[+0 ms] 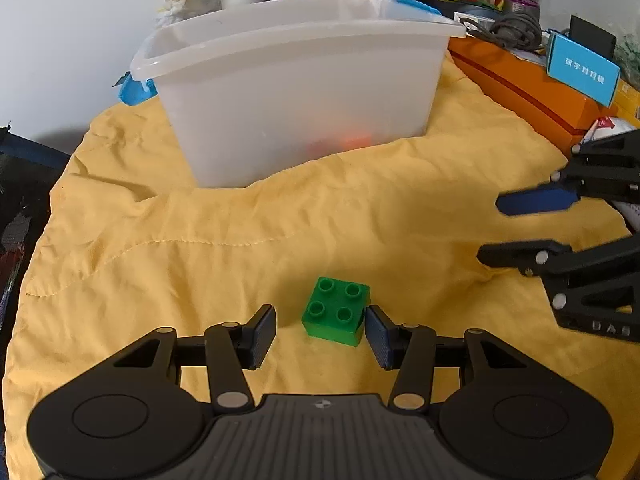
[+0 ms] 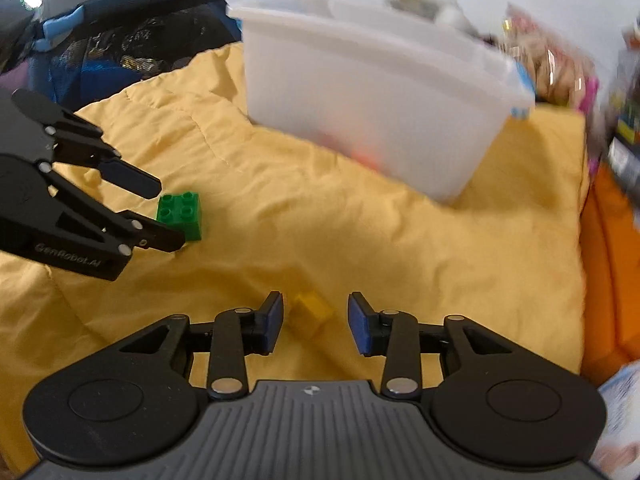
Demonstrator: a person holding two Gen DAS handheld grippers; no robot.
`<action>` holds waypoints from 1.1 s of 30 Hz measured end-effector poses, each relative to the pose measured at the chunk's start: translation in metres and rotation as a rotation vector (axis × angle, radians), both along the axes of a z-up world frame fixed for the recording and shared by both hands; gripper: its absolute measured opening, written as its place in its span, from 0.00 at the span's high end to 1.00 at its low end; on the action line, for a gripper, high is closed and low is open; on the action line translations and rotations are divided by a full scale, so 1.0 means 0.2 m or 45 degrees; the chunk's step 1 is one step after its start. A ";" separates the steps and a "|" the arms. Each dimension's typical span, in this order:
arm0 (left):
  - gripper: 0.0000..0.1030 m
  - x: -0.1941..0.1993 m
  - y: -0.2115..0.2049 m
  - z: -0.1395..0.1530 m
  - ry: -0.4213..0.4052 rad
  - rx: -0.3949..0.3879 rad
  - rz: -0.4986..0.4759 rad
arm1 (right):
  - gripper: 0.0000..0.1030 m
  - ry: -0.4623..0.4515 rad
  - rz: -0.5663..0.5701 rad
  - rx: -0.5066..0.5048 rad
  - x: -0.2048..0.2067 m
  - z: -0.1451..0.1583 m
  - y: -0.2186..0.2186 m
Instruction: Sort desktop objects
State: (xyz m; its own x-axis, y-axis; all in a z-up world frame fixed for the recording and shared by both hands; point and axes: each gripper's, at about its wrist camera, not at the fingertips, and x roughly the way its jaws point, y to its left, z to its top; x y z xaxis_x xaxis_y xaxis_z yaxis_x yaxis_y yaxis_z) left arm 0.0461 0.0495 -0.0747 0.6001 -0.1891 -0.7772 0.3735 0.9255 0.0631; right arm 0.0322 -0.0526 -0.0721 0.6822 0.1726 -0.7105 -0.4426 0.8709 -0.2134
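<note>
A green four-stud brick (image 1: 336, 312) lies on the yellow cloth (image 1: 200, 220) between the fingers of my left gripper (image 1: 319, 315). Its right pad (image 1: 378, 336) is at the brick's side and the left pad stands apart, so the gripper is open. From the right wrist, the left gripper (image 2: 168, 214) straddles the same green brick (image 2: 181, 211). A small yellow brick (image 2: 312, 314) sits on the cloth between the pads of my open right gripper (image 2: 315, 300), with neither pad pressing on it. The right gripper (image 1: 490, 230) shows at the right edge of the left wrist view.
A translucent white bin (image 1: 296, 92) stands behind on the cloth, with orange-red shapes (image 1: 344, 142) showing through its wall. An orange box (image 1: 520, 80), a blue carton (image 1: 580, 68) and cables (image 1: 516, 28) crowd the right. A dark mesh bag (image 2: 120, 48) sits at the left.
</note>
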 end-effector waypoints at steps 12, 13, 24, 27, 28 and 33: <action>0.63 0.05 -0.01 -0.04 0.033 -0.062 -0.072 | 0.80 0.148 -0.075 0.000 0.06 -0.09 -0.03; 0.65 0.06 0.00 -0.03 0.045 -0.090 -0.074 | 0.82 0.156 -0.090 0.025 0.06 -0.09 -0.05; 0.65 0.24 0.06 0.56 -0.267 -0.258 -0.077 | 0.83 -0.030 -0.084 0.188 0.16 0.22 -0.08; 0.64 0.38 0.05 0.70 -0.360 -0.245 -0.068 | 0.83 -0.143 -0.069 0.212 0.26 0.38 -0.07; 0.64 0.42 0.04 0.73 -0.385 -0.238 -0.066 | 0.83 -0.172 -0.072 0.229 0.30 0.43 -0.07; 0.65 0.65 0.00 0.75 -0.376 -0.213 -0.008 | 0.83 -0.280 -0.105 0.224 0.55 0.60 -0.06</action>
State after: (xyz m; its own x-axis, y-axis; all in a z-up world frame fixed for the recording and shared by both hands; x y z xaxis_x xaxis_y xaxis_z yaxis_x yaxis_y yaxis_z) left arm 0.1767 0.0500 0.0749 0.7931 -0.3038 -0.5279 0.3676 0.9298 0.0170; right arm 0.1427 -0.0638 0.0486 0.8335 0.2173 -0.5080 -0.3283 0.9343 -0.1390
